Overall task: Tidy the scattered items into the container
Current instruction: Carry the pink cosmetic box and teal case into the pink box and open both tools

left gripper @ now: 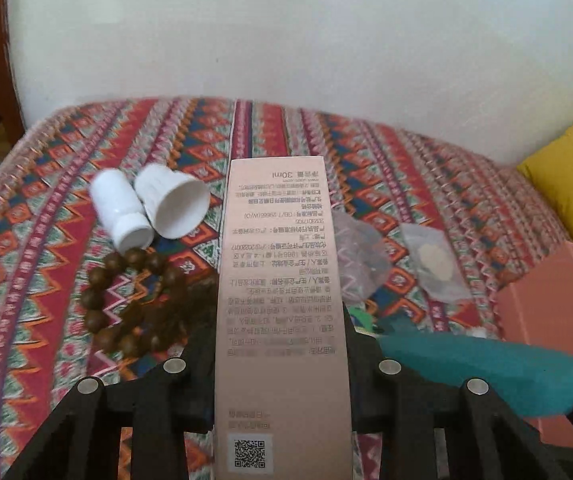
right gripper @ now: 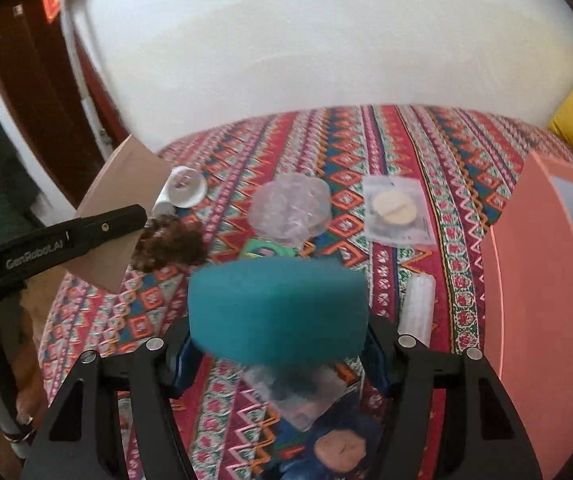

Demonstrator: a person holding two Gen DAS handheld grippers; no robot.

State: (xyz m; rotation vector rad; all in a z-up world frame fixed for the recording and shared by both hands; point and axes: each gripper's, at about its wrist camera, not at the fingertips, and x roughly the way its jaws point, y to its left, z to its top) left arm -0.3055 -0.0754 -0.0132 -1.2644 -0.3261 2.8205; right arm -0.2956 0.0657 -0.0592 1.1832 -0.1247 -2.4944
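Both wrist fisheyes are looking forward, low and close, across the red patterned woven cloth (left gripper: 66,300) toward a white wall (left gripper: 286,32). Both are sharing the clear packet holding a cream disc (left gripper: 434,262) (right gripper: 396,210), right of centre in each frame.

Your pink box (left gripper: 282,280) hides part of the brown beads (left gripper: 134,300) and runs off the bottom edge. The small writing on it is too blurry to read. Your teal sponge (right gripper: 278,308) looks smeared and covers most of a green thing (right gripper: 264,249). The orange container (right gripper: 538,280) is cut off at the right.
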